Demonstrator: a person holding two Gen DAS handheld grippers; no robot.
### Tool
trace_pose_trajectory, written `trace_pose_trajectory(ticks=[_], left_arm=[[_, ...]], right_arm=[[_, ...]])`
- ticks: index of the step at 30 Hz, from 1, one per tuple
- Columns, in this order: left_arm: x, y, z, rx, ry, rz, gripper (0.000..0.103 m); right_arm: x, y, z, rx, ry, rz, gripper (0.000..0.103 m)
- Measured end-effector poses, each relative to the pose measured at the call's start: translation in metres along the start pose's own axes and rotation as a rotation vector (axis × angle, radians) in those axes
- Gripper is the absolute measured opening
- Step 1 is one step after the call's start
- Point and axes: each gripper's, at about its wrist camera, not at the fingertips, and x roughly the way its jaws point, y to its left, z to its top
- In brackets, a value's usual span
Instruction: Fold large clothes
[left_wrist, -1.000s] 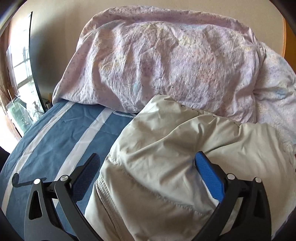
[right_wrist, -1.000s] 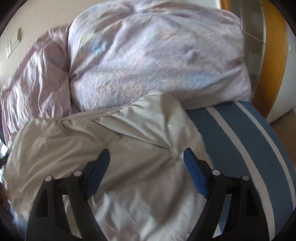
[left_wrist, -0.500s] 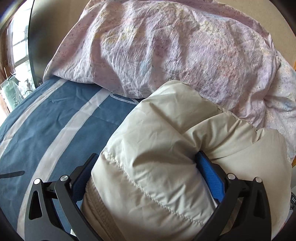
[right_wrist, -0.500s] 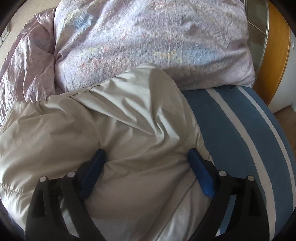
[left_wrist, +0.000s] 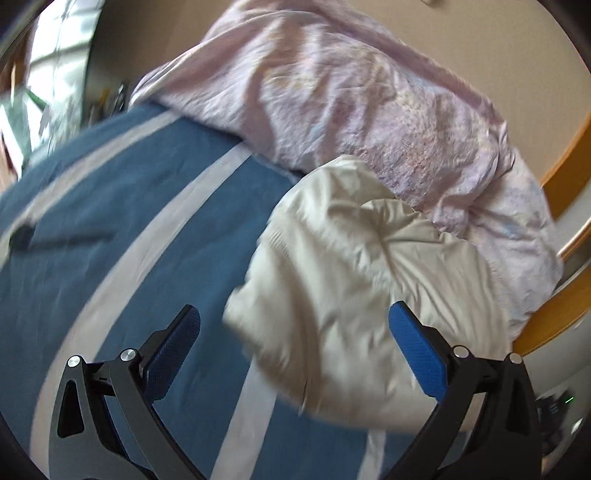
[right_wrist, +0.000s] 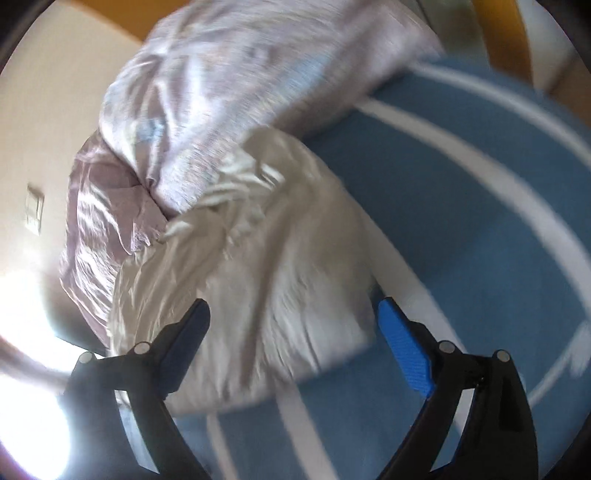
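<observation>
- The cream padded jacket (left_wrist: 362, 288) lies bundled on the blue striped bed (left_wrist: 147, 229), touching the lilac pillows (left_wrist: 351, 103).
- Left gripper (left_wrist: 295, 332): jaws spread, gripping nothing.
- Right gripper (right_wrist: 293, 332): jaws spread, gripping nothing.

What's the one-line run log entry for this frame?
task: fold jacket | left gripper: open, empty | right gripper: open, empty | jacket: bundled on striped bedspread, against pillows | views: motion-blurred

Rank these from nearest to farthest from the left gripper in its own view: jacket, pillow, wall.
From the left gripper:
1. Jacket, just ahead, toward the right finger.
2. Pillow, behind the jacket, upper middle.
3. Wall, beyond the pillow, top right.
</observation>
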Motion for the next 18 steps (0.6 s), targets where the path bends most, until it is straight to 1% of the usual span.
trace_pose_trajectory(ticks=[4, 6, 9, 12, 15, 16, 18], left_arm=[[-0.009, 0.021, -0.017, -0.132, 0.050, -0.049, 0.102], [-0.006, 0.025, -0.024, -0.172, 0.075, -0.083, 0.102], [0.000, 0.024, -0.031, -0.199, 0.090, -0.089, 0.102], [0.013, 0.021, -0.036, -0.233, 0.110, -0.105, 0.102], [0.025, 0.020, -0.039, -0.279, 0.121, -0.112, 0.102], [0.024, 0.019, -0.039, -0.284, 0.108, -0.108, 0.102], [0.026, 0.018, -0.037, -0.309, 0.102, -0.132, 0.102]], right_arm=[[0.006, -0.015, -0.010, 0.110, 0.050, 0.027, 0.092], [0.013, -0.018, -0.013, 0.163, 0.074, 0.055, 0.092], [0.028, -0.018, -0.016, 0.211, 0.104, 0.112, 0.092], [0.040, -0.017, -0.019, 0.255, 0.114, 0.161, 0.092], [0.049, -0.016, -0.020, 0.282, 0.106, 0.190, 0.092], [0.050, -0.017, -0.019, 0.287, 0.104, 0.193, 0.092], [0.053, -0.016, -0.018, 0.294, 0.099, 0.203, 0.092]])
